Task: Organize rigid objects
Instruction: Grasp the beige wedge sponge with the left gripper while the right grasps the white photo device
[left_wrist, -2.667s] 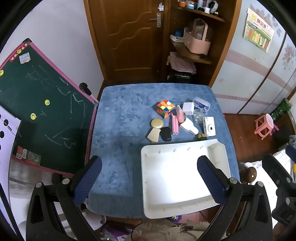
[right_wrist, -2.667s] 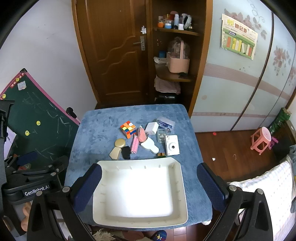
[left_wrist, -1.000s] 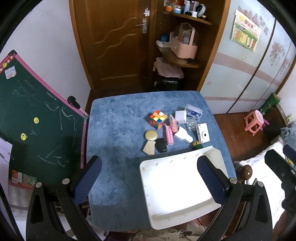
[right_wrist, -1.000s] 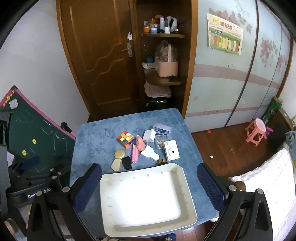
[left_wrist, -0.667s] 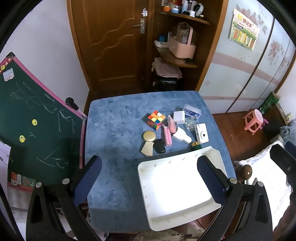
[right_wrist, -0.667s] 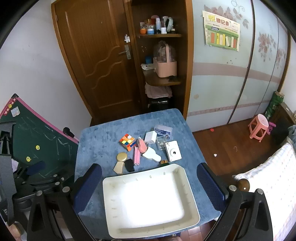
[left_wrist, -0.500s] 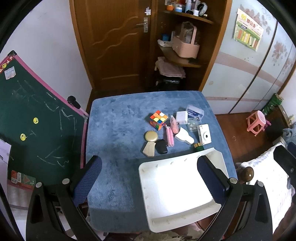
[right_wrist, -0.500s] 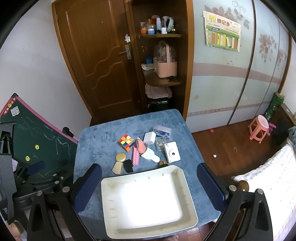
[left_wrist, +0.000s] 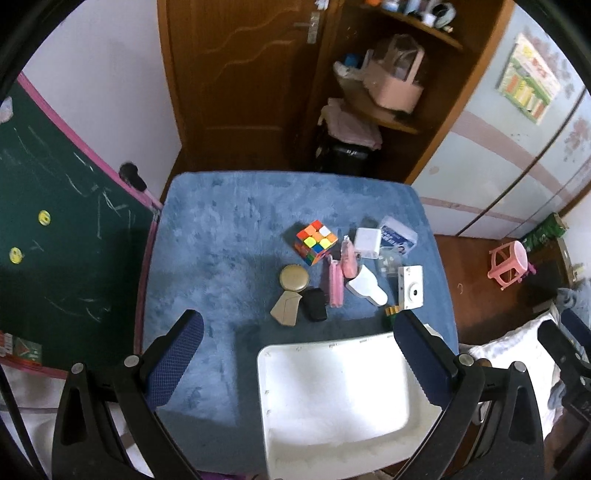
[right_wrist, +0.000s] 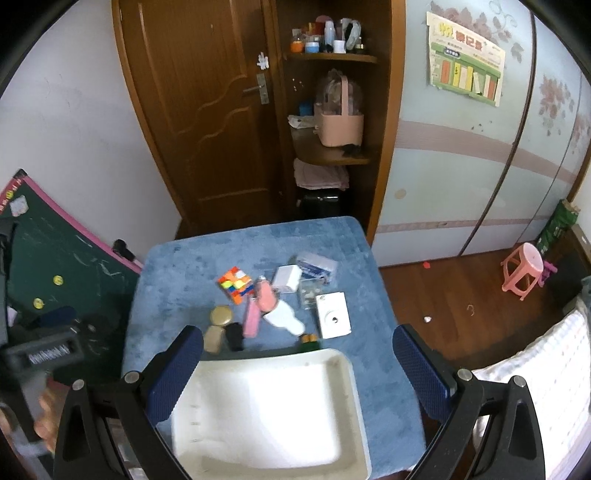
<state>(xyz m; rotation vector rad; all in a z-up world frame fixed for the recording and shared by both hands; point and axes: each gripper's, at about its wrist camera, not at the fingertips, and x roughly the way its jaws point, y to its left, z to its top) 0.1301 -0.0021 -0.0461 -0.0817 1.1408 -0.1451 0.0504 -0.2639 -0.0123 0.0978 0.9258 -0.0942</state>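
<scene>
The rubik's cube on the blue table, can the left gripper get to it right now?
Probably yes. The rubik's cube sits at the far left of the clutter with bare blue table on its left, and the left gripper is open and empty, high above.

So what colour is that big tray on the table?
White, inside and out. The tray shows best in the left wrist view.

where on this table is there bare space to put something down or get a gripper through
The white tray is empty. Bare blue cloth runs down the chalkboard side, left of the Rubik's cube and gold disc, and along the far edge by the door. It is crowded from the cube across to the white camera, items nearly touching.
</scene>
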